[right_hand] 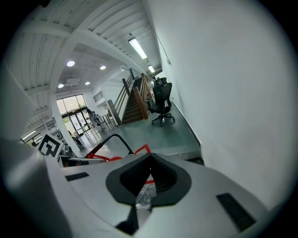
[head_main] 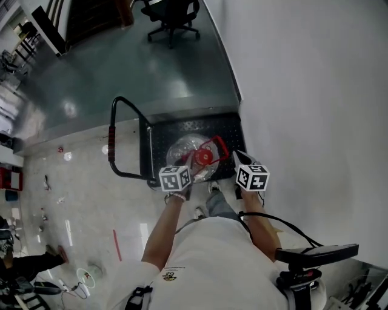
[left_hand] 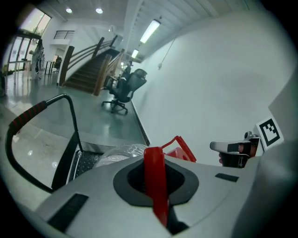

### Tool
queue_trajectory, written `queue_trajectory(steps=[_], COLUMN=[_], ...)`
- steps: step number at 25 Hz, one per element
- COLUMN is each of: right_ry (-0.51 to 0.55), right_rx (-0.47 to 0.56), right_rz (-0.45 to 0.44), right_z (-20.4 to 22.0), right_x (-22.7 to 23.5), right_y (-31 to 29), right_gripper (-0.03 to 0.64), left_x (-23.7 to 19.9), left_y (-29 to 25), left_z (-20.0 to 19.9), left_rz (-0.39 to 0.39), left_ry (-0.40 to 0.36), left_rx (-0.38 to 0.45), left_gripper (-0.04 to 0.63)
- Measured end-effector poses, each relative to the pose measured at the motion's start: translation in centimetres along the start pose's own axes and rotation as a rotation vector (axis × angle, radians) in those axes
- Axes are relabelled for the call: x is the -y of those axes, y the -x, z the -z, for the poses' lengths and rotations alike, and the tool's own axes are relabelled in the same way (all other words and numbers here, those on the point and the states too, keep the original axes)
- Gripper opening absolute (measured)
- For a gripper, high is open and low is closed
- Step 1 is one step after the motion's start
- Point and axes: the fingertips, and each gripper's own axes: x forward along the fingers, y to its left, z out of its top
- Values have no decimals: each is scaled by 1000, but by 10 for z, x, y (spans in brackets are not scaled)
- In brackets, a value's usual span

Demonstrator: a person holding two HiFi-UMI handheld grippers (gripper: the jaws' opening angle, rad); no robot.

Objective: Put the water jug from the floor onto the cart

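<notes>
Step in hand, my read: setting the water jug [head_main: 189, 154] down on the cart [head_main: 227, 127].

Left claw [left_hand: 153, 160] is pinched tight on the jug's red handle [left_hand: 182, 145]; the strap runs straight up through the pads. Right claw [right_hand: 150, 160] is pressed together too, with a scrap of crinkled clear plastic film [right_hand: 143, 197] caught between the pads. It looks like wrap off the jug, not sure.

The jug is over the black deck, toward its near edge, red cap [head_main: 204, 158] up. I can't tell whether its bottom touches the deck.

To do it well:
- lower it straight, both claws level, so the handle doesn't twist out of the left pads
- land the base fully inside the near edge, not hanging over it
- the right grip is only on film, so I'd trust the left claw for the weight
- let go only once the jug stands by itself

Around:
- cart push bar [head_main: 113, 130] on the deck's left edge, well apart from the jug
- white wall [head_main: 303, 91] runs close along the deck's right edge, so little room for the right claw
- cable [head_main: 273, 221] trails from the right claw back toward me
- office chair [head_main: 173, 18] far off, small litter [head_main: 60, 148] on the floor to the left; neither in the way
</notes>
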Motion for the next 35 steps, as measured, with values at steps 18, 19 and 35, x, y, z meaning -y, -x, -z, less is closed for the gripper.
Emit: queue_trajectory(steps=[18,19,35], right_ry=[-10,-14,-24], right_rx=[-140,-151,-259], right_rz=[-16,-17,-44], right_z=[7,3,3], right_x=[40,50,140], right_y=[-73,-84,-205], right_gripper=[15,15,15], left_x=[-33,-36,-71], left_y=[-107,-123,-296], left_z=[-9,-12,-5], left_rz=[-29,-32,-52], left_ry=[18,23,108], left_rx=[-72,-78,-125], left_gripper=[3,3,3])
